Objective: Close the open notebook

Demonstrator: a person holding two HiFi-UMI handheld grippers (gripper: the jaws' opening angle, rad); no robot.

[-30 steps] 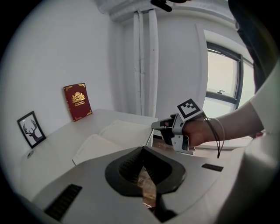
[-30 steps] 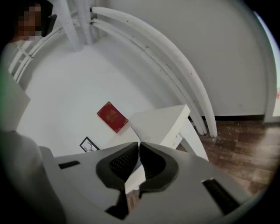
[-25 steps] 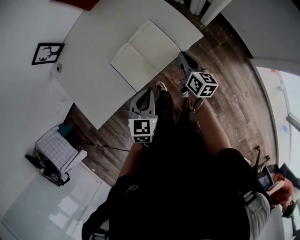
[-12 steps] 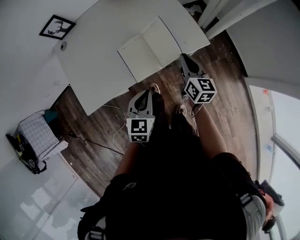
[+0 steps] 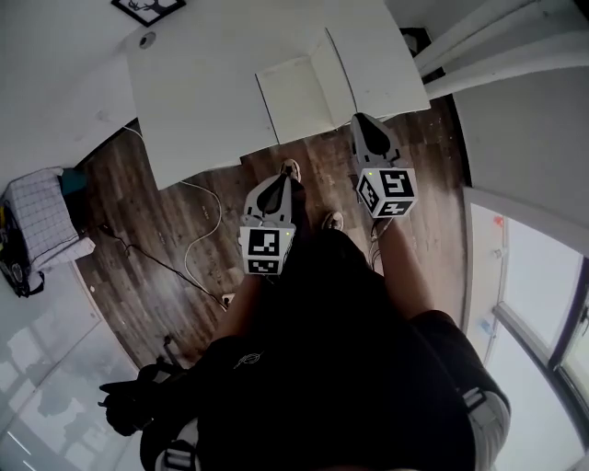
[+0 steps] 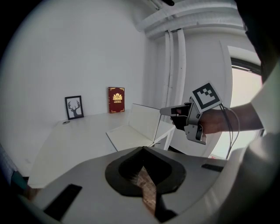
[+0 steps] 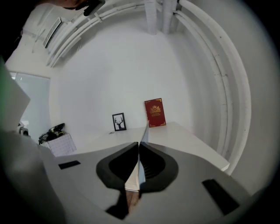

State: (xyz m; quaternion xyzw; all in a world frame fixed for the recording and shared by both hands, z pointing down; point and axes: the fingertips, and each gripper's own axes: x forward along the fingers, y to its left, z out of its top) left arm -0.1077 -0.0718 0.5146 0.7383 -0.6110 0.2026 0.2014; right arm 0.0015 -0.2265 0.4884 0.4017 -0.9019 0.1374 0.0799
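Notebook [image 5: 294, 97] [image 6: 131, 135] [image 7: 133, 177] is lying open at the near edge of the white table [image 5: 202, 101] [image 6: 74, 140] [image 7: 188, 140], toward its right-hand corner. Its left half is resting flat on the tabletop, while its right half is standing up at a steep tilt from the spine. Right gripper [image 5: 361, 118] [image 6: 162, 112] [image 7: 141, 144] is pinching that raised half at its near edge; in the right gripper view its jaws are pressing together on the thin pale sheet, which is running edge-on between them toward the wall. Person's hand [image 6: 214, 122] is wrapping the right gripper's handle, just below its marker cube [image 5: 386, 191] [image 6: 205, 97]. Left gripper [image 5: 287, 179] [image 6: 142, 149] is hanging off the table over the wood floor [image 5: 166, 230], near the table edge and short of the notebook. Its jaws are meeting at the tips and gripping nothing, with only a strip of floor showing behind them. Red book [image 6: 116, 99] [image 7: 155, 112] is standing upright against the wall at the table's far side. Framed deer picture [image 5: 147, 7] [image 6: 74, 107] [image 7: 118, 121] is leaning there too, to the book's left and apart from it. White cable [image 5: 198, 239] is trailing across the floor below the table.
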